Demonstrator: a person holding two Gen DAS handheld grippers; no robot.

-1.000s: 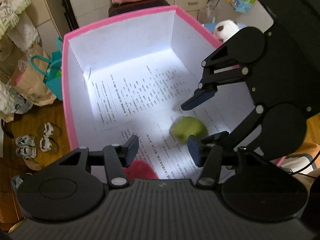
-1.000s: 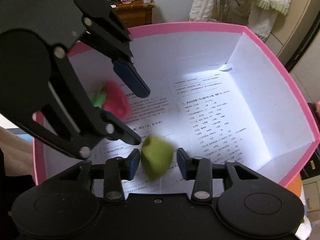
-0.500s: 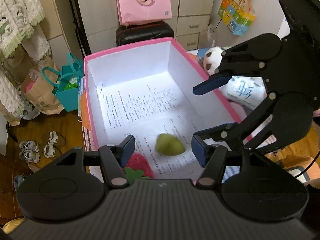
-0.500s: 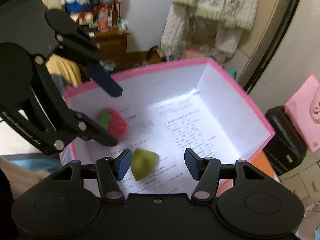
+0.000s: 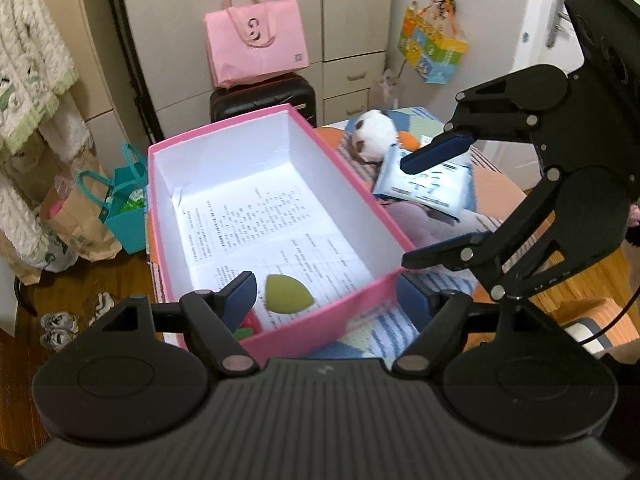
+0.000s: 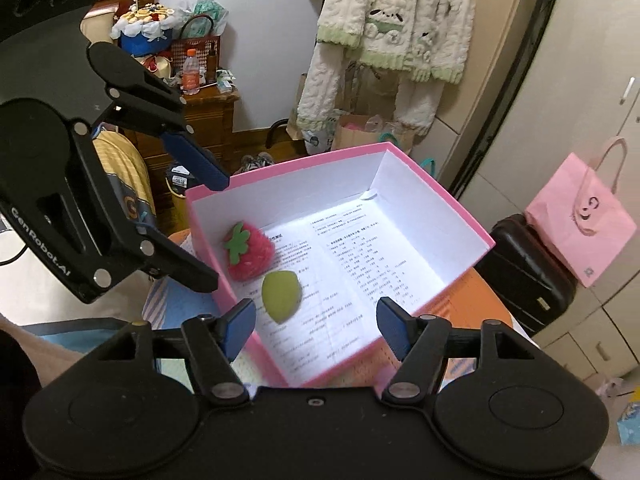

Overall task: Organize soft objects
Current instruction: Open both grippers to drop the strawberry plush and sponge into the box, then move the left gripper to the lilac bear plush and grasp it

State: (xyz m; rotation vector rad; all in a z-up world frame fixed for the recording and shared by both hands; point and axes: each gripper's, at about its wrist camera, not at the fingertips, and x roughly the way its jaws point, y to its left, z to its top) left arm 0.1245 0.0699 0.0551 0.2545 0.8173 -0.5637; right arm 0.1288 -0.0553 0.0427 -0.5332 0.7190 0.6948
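Note:
A pink box [image 5: 320,320] with white walls and printed paper on its floor holds a green soft fruit [image 5: 288,294] and a red plush strawberry [image 6: 250,252]. In the left wrist view the strawberry [image 5: 253,322] is mostly hidden behind a finger. My left gripper [image 5: 326,296] hangs above the box's near end, jaws opening, nothing gripped. My right gripper [image 6: 316,324] hovers over the box [image 6: 300,184], jaws opening, and the green fruit [image 6: 280,290] lies loose below it. Each gripper shows in the other's view: the right gripper [image 5: 432,204], the left gripper [image 6: 200,216].
A white plush toy [image 5: 374,134] and a blue-white soft packet [image 5: 428,184] lie on the quilt right of the box. A pink bag [image 5: 256,48] sits on a dark suitcase [image 5: 264,100] behind. A teal bag [image 5: 126,212] and shoes are on the floor at left; fleece garments [image 6: 400,28] hang nearby.
Both grippers have risen and drawn back out of the box, jaws widening. The right gripper let go of the green fruit, which now lies on the paper beside the strawberry.

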